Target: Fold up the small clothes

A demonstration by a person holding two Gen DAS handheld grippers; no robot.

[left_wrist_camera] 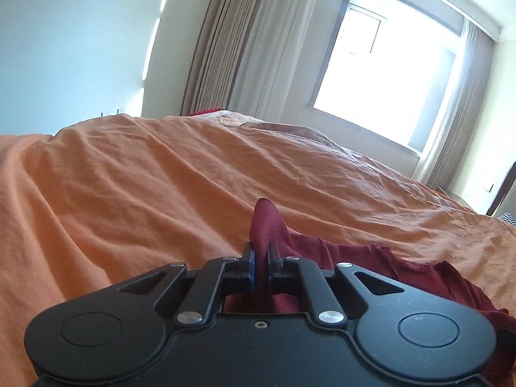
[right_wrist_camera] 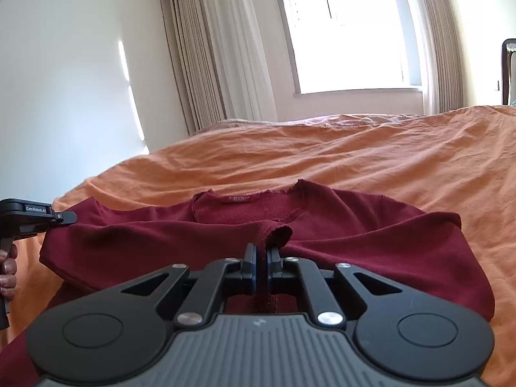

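A: We start with the maroon sweater (right_wrist_camera: 338, 242), which lies spread on the orange bedspread (right_wrist_camera: 387, 154) with its neckline (right_wrist_camera: 248, 203) and small label facing up. Where do we hold it?

B: At two places. In the right wrist view, the right gripper (right_wrist_camera: 261, 259) has its jaws pressed together on a raised fold of maroon cloth — a rolled, hemmed edge stands up just beyond the fingertips, in front of the neckline. In the left wrist view, the left gripper (left_wrist_camera: 261, 254) is likewise clamped on the sweater (left_wrist_camera: 371, 267); a tongue of fabric pokes up between its closed jaws, and the rest of the garment trails off to the right.

A: Do we see one gripper from the other?

B: Yes — at the left edge of the right wrist view, the left gripper's finger (right_wrist_camera: 66, 217) meets the sweater's far left corner, and the left hand (right_wrist_camera: 8, 271) wraps its handle.

A: And the surroundings?

B: The bedspread is wrinkled. Beyond it we note a white wall (right_wrist_camera: 64, 80), beige curtains (right_wrist_camera: 206, 58) and a bright window (right_wrist_camera: 351, 38).
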